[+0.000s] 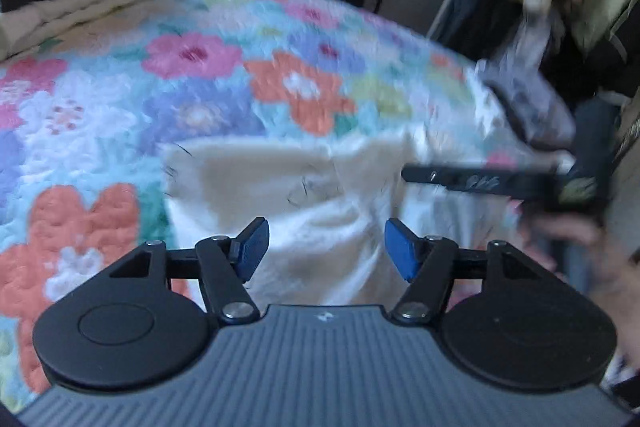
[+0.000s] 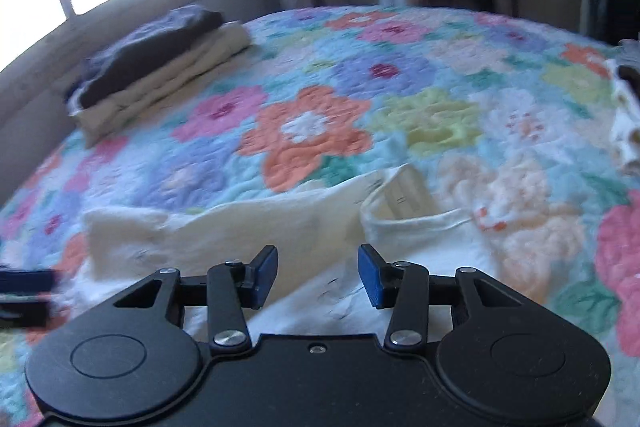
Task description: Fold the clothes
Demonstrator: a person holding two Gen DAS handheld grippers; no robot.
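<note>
Hovering tilted down over a cream garment (image 1: 280,187) spread on the flower-quilted bed (image 1: 200,75), the left tongs (image 1: 324,247) and right tongs (image 2: 318,275) both gape about half open, gripping nothing. A hand (image 1: 580,251), blurred, seems to steady the right tool. Folded clothes (image 2: 160,67) sit stacked well apart.

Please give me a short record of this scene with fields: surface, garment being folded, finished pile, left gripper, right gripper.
surface: bed with a floral quilt
garment being folded: cream garment, lying partly folded on the quilt near both grippers
finished pile: folded stack at the far left, a dark piece on top of cream ones
left gripper: open, nothing between the fingers, above the garment
right gripper: open, nothing between the fingers, above the garment
</note>
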